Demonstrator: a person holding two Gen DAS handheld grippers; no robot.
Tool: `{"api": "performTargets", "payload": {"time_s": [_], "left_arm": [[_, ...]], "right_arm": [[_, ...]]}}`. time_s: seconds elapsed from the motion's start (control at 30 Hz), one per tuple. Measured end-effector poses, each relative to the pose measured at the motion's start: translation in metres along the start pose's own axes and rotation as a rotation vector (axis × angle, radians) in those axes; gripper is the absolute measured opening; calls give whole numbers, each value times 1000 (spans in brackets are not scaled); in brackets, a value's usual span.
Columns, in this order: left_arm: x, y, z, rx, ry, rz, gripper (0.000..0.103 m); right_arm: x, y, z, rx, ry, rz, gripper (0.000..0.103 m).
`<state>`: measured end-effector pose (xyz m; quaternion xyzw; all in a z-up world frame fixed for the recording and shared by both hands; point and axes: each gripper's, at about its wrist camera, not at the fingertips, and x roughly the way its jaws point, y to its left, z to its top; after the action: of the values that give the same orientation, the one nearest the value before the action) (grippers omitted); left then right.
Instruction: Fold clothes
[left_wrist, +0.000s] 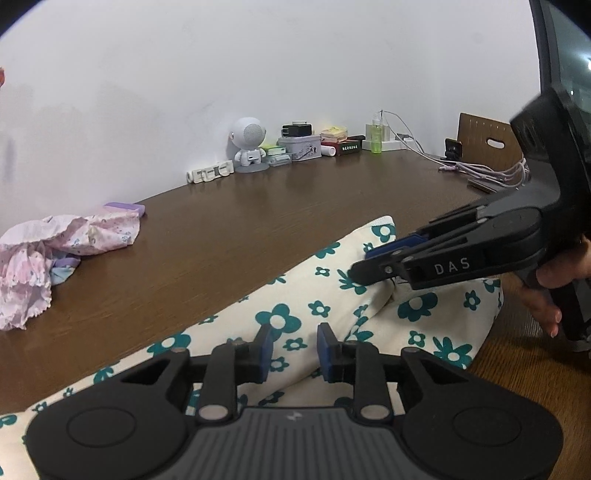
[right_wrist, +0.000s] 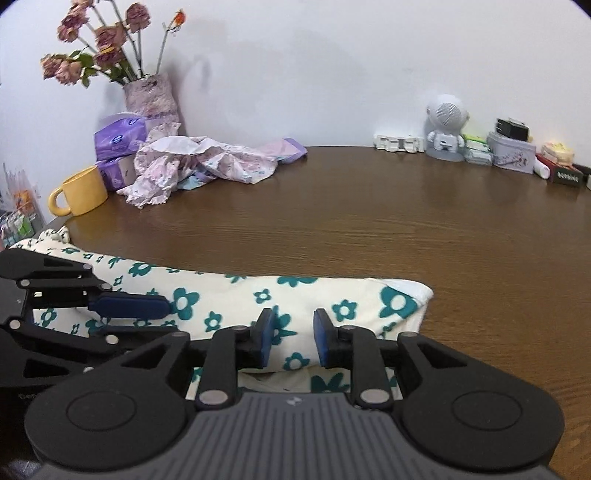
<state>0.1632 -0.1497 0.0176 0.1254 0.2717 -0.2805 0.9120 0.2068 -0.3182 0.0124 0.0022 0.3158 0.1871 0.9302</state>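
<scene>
Jaws of both grippers are seen parted by a narrow gap, with nothing pinched between the blue pads. At the bottom centre of the left wrist view, the left gripper (left_wrist: 294, 349) is held low over a cream garment printed with teal flowers (left_wrist: 321, 295), and cloth is visible through the gap, untouched by either pad. In the same view the right gripper (left_wrist: 364, 264) enters from the right edge, carried by a hand (left_wrist: 554, 280) at the far right; its tips are poised at a raised fold of the floral garment, though contact cannot be judged.

From the right wrist view, the right gripper's fingers (right_wrist: 266, 341) are shown at lower centre above the garment's folded edge, while the left gripper is seen at the left edge, its blue pad laid across the fabric. The garment is spread in a long band along the near edge of a dark wooden table (right_wrist: 351, 221).

A crumpled pink garment (right_wrist: 192, 162) is heaped at the upper left of that view, beside a yellow mug (right_wrist: 83, 190), purple tissue packs (right_wrist: 118, 142) and a vase of dried flowers (right_wrist: 147, 96). At the upper right, against the white wall, a white astronaut-shaped speaker (right_wrist: 445, 125) is flanked by a small tin (right_wrist: 511, 151) and assorted boxes.
</scene>
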Motion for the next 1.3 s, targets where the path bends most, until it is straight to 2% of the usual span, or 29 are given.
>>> {"api": "performTargets", "payload": {"time_s": [0.17,0.3,0.53,0.87,1.17,1.3], "left_arm": [[1,1,0,-4,-1,4,26],[0,4,0,-18,-2,15,34],[-6,13,-4,-49,-4,20,35],[-34,51,-26,-71,8,65,35],[-59,89,-45,-103,8,135,35],[-67,100,-52,-90,9,152,35]], "right_arm": [[0,-5,-7,32,-16,-25,22],[0,0,-6,0,-14,-49,22],[0,-1,-6,16,-15,-53,22],[0,4,-6,-4,-14,-80,24],[0,9,-6,-9,-15,-107,24],[0,10,-6,-12,-16,-113,24]]}}
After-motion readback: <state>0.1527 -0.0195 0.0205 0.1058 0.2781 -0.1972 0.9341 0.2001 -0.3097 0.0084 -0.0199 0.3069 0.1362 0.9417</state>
